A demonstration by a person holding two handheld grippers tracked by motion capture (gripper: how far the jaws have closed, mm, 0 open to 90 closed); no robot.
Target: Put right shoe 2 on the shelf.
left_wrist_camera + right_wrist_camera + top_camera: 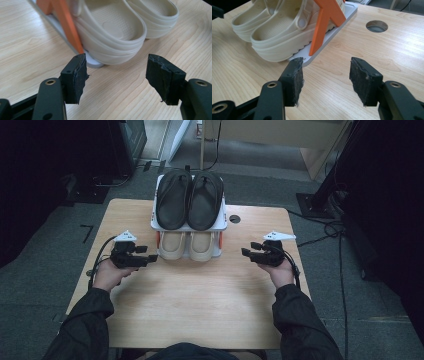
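A small two-level shoe rack (223,222) with white shelves and orange side supports (324,22) stands at the table's far middle. Two black sandals (189,199) lie on its top shelf. A pair of cream clogs (187,245) sits on the lower shelf, heels toward me; the clogs (112,30) (277,35) appear close up in both gripper views. My left gripper (150,258) hovers just left of the rack, open, nothing between its pads (77,75). My right gripper (247,253) hovers to the rack's right, open and empty too.
The light wooden table (200,300) has a round cable hole (234,219) right of the rack. Cables (340,240) run over the grey floor on the right. Dark equipment stands at both sides, and a wooden cabinet (280,132) beyond.
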